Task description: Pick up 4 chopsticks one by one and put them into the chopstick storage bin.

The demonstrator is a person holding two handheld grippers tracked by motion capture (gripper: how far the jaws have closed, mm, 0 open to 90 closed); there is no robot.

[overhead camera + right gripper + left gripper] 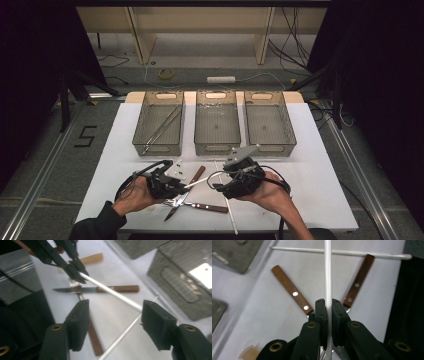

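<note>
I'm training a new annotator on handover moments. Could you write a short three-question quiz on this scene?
1. True or false: the left gripper has its jaws shut on the white chopstick.
2. How do the jaws of the right gripper stand? A) clamped on the chopstick B) apart, with the chopstick's free end between them C) closed on a knife
3. In the high view, which of the three mesh bins holds long thin sticks: left, middle or right?

Key
1. True.
2. B: the pads stand clear of the stick.
3. The left bin; the middle bin and right bin look bare.
</note>
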